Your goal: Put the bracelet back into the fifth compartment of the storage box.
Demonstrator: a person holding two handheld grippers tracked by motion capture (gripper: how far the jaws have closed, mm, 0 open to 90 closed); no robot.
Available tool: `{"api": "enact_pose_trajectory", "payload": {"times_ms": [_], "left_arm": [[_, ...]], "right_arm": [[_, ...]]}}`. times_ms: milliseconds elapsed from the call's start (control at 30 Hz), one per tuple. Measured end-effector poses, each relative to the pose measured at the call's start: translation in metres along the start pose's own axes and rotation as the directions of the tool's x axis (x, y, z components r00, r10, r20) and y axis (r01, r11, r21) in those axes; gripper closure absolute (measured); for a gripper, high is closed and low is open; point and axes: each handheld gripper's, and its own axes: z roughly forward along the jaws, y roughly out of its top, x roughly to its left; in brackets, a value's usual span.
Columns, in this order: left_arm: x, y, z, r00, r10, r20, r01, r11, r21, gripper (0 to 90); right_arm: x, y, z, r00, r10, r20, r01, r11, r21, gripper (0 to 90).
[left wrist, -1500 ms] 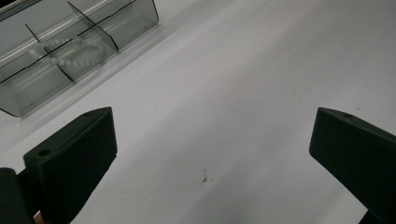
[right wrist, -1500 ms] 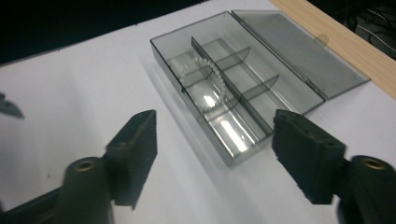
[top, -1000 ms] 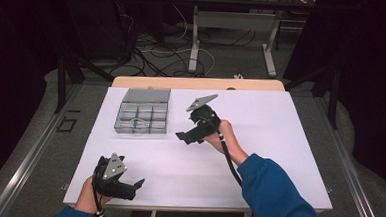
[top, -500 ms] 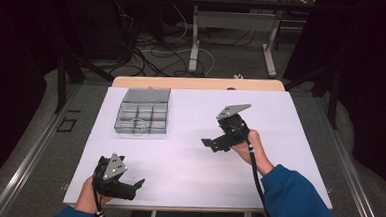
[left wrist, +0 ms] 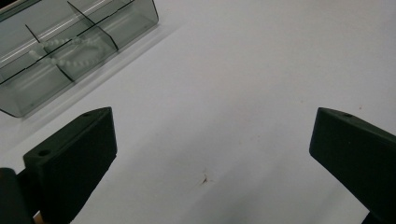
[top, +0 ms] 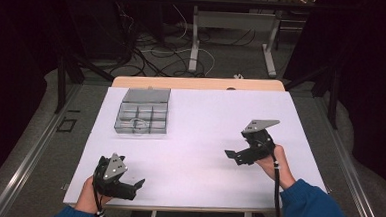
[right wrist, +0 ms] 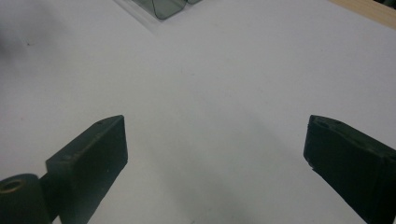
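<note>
From the high view, your left gripper [top: 136, 184] sits low at the near left corner of the white table [top: 205, 119], its jaws spread and pointing to the right with nothing between them. Your right gripper [top: 231, 154] hangs over the right half of the table, jaws parted and empty too, pointing left toward the middle. The clear compartment box [top: 143, 117] stands at the far left of the table, well apart from both grippers, and a white bead string [top: 138, 125] lies in one of its near compartments, toward the middle of the row. In the left gripper view, your two black jaws stand wide apart over bare white tabletop with a small dark speck [left wrist: 204, 179] between them; the box [left wrist: 56, 51] shows at the upper left, and the bead string [left wrist: 63, 51] lies across a divider inside it. In the right gripper view, your jaws are again spread wide over plain white surface, holding nothing, and a corner of the box [right wrist: 163, 7] peeks in at the top edge, far from the jaws.
</note>
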Motion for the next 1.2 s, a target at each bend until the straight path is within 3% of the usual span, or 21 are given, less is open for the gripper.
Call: {"api": "enact_pose_trajectory", "payload": {"times_ms": [300,767,1200], "left_arm": [[0.0,0.0,0.0,1.0,0.001,0.0,-0.001,1.0,0.001,0.5],[0.0,0.0,-0.001,1.0,0.008,0.005,-0.008,0.9999,0.01,0.5],[-0.001,0.0,0.001,1.0,0.005,0.005,-0.005,1.0,0.003,0.5]], "right_arm": [[0.0,-0.032,-0.013,0.9998,0.011,0.016,-0.012,1.0,0.022,4.9],[0.007,-0.069,-0.032,0.9985,0.028,0.047,-0.03,0.999,0.029,3.7],[0.015,-0.093,-0.044,0.9981,0.027,0.055,-0.031,0.997,0.067,0.0]]}}
